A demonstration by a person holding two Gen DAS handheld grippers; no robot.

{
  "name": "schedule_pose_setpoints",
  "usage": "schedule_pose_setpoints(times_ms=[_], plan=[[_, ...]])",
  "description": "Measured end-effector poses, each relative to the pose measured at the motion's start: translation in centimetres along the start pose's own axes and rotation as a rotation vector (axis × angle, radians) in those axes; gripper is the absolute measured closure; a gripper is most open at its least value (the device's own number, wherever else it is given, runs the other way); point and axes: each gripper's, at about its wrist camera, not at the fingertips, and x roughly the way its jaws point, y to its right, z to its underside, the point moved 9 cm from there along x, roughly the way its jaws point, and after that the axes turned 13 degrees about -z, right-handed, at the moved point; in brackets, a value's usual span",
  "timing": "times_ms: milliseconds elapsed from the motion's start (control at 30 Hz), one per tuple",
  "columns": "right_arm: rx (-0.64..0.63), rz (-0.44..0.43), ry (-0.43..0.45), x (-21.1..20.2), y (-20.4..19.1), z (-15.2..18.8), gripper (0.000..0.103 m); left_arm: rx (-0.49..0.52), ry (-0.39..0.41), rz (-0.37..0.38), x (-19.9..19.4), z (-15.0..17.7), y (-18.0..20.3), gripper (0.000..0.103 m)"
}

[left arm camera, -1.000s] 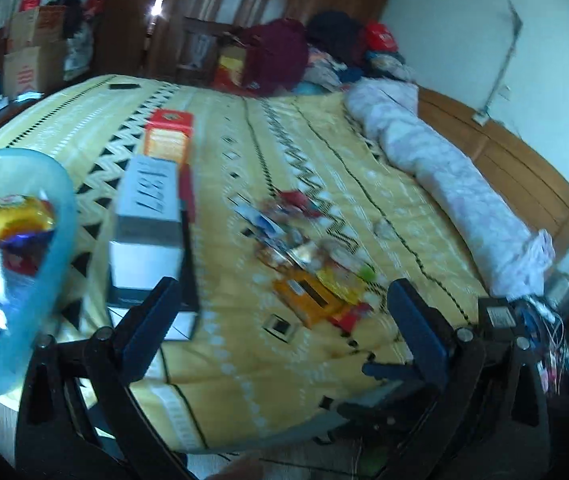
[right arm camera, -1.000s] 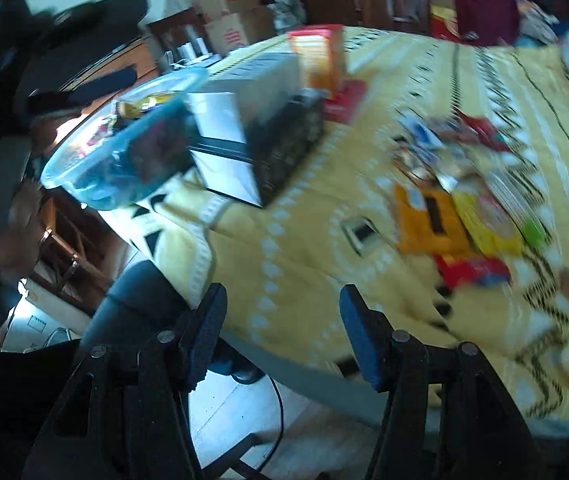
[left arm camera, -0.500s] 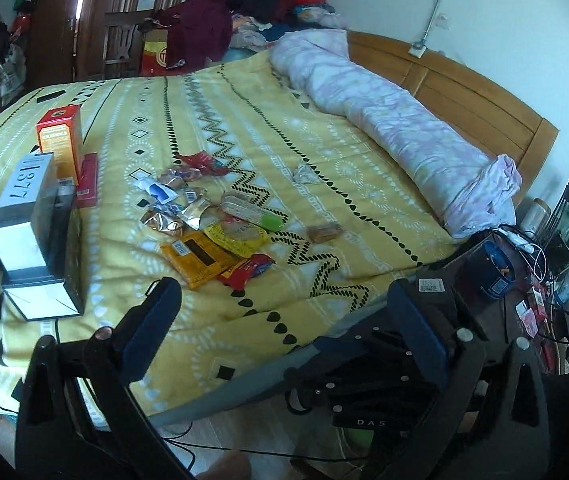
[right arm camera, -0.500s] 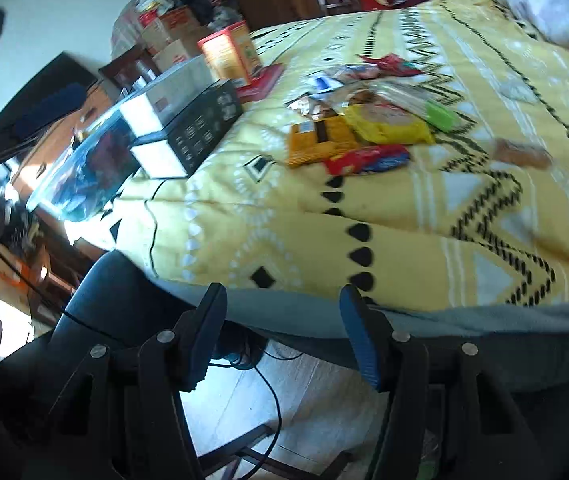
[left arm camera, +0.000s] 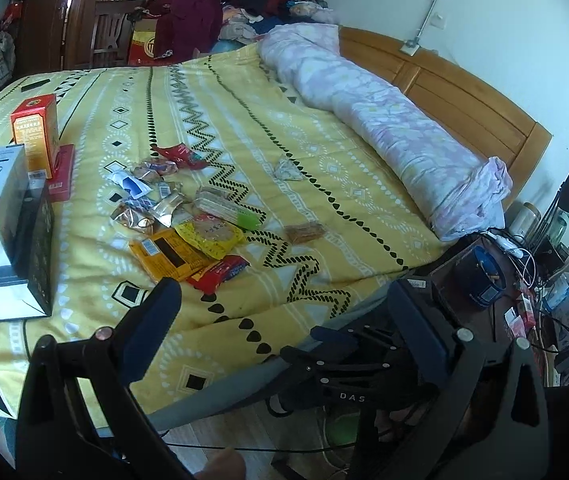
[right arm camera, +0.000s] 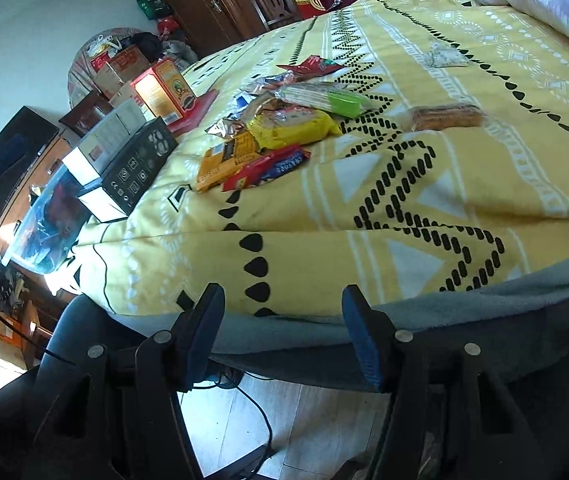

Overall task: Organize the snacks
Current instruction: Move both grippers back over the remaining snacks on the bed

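Both empty: left gripper [left arm camera: 284,300] spread wide, right gripper [right arm camera: 284,320] jaws opening. Approach red crinkly snack packet [right arm camera: 268,166] nearest yellow patterned bedspread [right arm camera: 424,216] edge; pinch mid-wrapper.

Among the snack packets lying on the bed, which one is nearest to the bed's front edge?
The red packet with the blue label; it lies in front of the orange packet, ahead of all others.

Yellow zigzag-patterned bedspread [left arm camera: 324,184]
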Motion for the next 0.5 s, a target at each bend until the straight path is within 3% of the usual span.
schedule_pose_setpoints(times_ms=[300,400,500], plan=[[0.012,0.052,-0.011,-0.4,0.6,0.4,0.037,-0.051,0.035,0.049,-0.7,0.1,-0.7,0.0],[0.004,0.048,-0.009,-0.5,0.0,0.0,0.037,-0.056,0.01,0.064,-0.1,0.1,-1.0,0.0],[-0.02,0.034,-0.031,0.2,-0.4,-1.0,0.037,-0.007,-0.014,0.021,1.1,-0.1,-1.7,0.0]])
